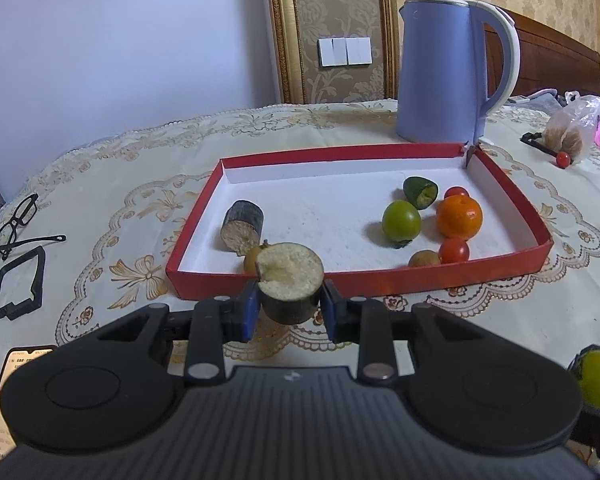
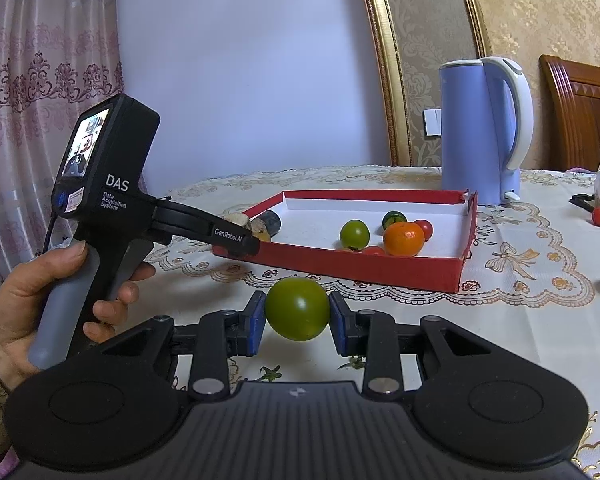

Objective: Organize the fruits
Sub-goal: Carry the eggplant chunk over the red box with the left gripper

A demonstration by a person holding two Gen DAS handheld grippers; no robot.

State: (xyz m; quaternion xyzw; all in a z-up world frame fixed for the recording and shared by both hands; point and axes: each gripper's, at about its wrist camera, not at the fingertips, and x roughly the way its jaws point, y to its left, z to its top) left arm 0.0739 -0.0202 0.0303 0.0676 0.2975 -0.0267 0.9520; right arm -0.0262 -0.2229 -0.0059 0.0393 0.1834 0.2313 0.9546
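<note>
A tray (image 1: pixel 516 200) sits on the table (image 1: pixel 140 152), and a kettle (image 1: pixel 440 72) stands just behind its far right corner. Inside, a cut chunk (image 1: pixel 242 226) lies at the left end; at the right end an orange (image 1: pixel 459 217), a round fruit (image 1: pixel 401 222) to its left, a cut wedge (image 1: pixel 420 191) behind them and small tomatoes (image 1: pixel 453 250) cluster together. Left of the tray, well apart, lie glasses (image 1: pixel 18 220) with a frame (image 1: pixel 18 284) before them. Far right sits a bag (image 1: pixel 576 128), perhaps holding more fruit.
</note>
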